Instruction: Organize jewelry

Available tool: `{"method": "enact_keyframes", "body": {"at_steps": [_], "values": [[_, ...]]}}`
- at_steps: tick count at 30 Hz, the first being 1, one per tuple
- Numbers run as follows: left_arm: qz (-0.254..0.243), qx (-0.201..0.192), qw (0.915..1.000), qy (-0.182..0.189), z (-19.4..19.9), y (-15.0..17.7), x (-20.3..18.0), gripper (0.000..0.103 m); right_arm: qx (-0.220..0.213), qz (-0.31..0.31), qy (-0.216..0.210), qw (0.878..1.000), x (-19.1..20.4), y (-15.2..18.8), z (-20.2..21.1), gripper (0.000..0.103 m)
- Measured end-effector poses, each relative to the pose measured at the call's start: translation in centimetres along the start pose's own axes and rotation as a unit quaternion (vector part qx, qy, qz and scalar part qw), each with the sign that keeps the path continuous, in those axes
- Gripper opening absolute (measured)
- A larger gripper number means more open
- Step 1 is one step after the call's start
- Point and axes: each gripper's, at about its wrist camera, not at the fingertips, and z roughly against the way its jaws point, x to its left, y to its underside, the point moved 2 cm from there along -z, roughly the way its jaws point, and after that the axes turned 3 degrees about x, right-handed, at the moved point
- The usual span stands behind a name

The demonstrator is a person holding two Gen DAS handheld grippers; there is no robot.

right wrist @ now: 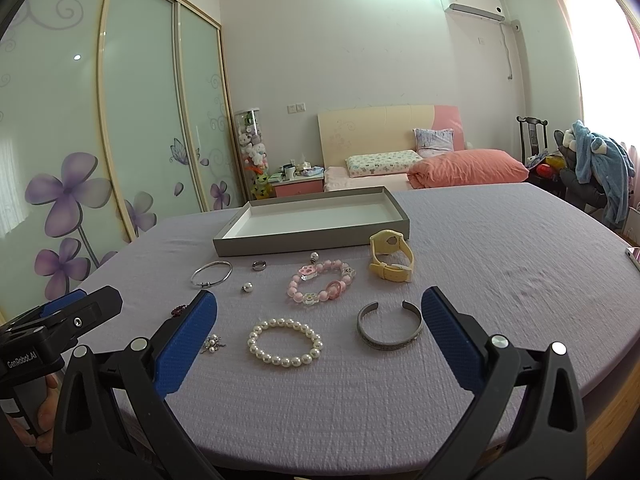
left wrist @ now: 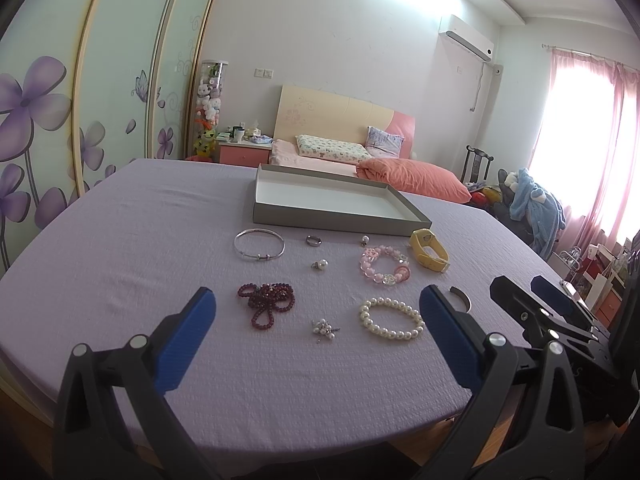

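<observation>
On the lilac tablecloth [left wrist: 120, 240] lies jewelry in front of an empty grey tray [left wrist: 340, 216] [right wrist: 312, 236]. I see a silver bangle [left wrist: 259, 243], a ring [left wrist: 313, 240], a dark red bead string [left wrist: 267, 302], a pearl brooch [left wrist: 325, 329], a white pearl bracelet [left wrist: 391, 319] [right wrist: 285, 342], a pink bead bracelet [left wrist: 385, 267] [right wrist: 320, 287], a yellow watch [left wrist: 429, 255] [right wrist: 391, 261] and a grey cuff [right wrist: 390, 330]. My left gripper [left wrist: 318, 308] hovers open near the brooch. My right gripper [right wrist: 319, 312] hangs open above the pearl bracelet and cuff, holding nothing.
Two small pearl earrings [left wrist: 320, 265] [left wrist: 364, 240] lie between the bangle and the pink bracelet. The right gripper [left wrist: 532, 300] shows at the left view's right edge. A bed [left wrist: 340, 152], wardrobe doors [right wrist: 100, 140] and a chair with clothes [right wrist: 592, 168] stand beyond the table.
</observation>
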Motion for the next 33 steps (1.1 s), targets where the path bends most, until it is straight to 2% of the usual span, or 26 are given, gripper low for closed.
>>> {"method": "enact_keyframes", "body": {"at_steps": [33], "values": [[0.0, 0.001, 1.0, 0.0, -0.02, -0.01, 0.01, 0.101, 0.001, -0.001, 0.0, 1.0, -0.09, -0.14, 0.07, 0.102]]}}
